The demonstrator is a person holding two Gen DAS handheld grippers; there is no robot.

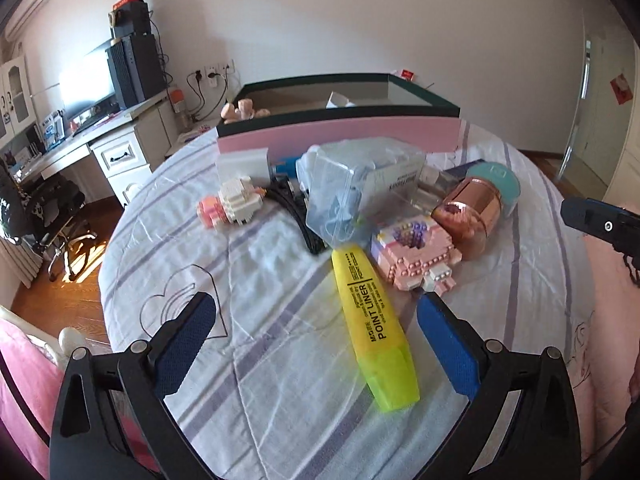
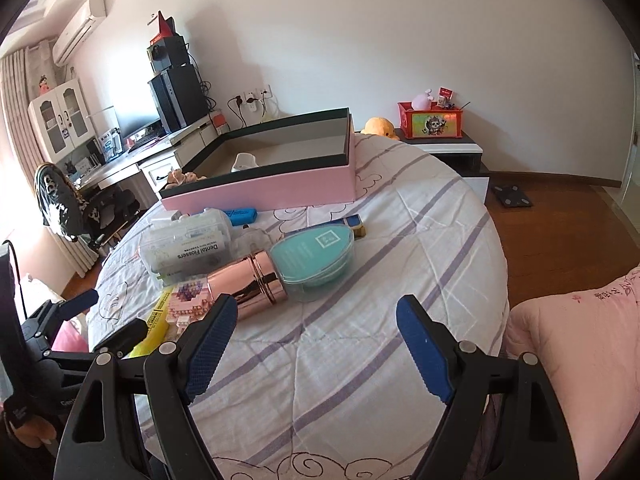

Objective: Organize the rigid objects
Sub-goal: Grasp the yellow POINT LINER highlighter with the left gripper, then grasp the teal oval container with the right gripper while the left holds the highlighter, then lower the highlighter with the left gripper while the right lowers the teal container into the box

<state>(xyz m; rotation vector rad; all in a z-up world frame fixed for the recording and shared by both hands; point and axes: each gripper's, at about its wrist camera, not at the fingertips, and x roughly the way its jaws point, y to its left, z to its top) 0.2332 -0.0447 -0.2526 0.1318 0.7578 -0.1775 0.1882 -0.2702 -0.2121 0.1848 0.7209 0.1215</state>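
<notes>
Both grippers, left (image 1: 316,336) and right (image 2: 316,340), have jaws spread, and the highlighter (image 1: 374,330) could slip on soft bed (image 1: 280,400) if pinched off-centre.

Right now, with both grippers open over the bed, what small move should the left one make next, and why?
Probably ease the left gripper forward and down to straddle the yellow highlighter. It lies loose on the sheet, nearest the open fingers and partly between them, while the pink box behind the pile waits open.
</notes>
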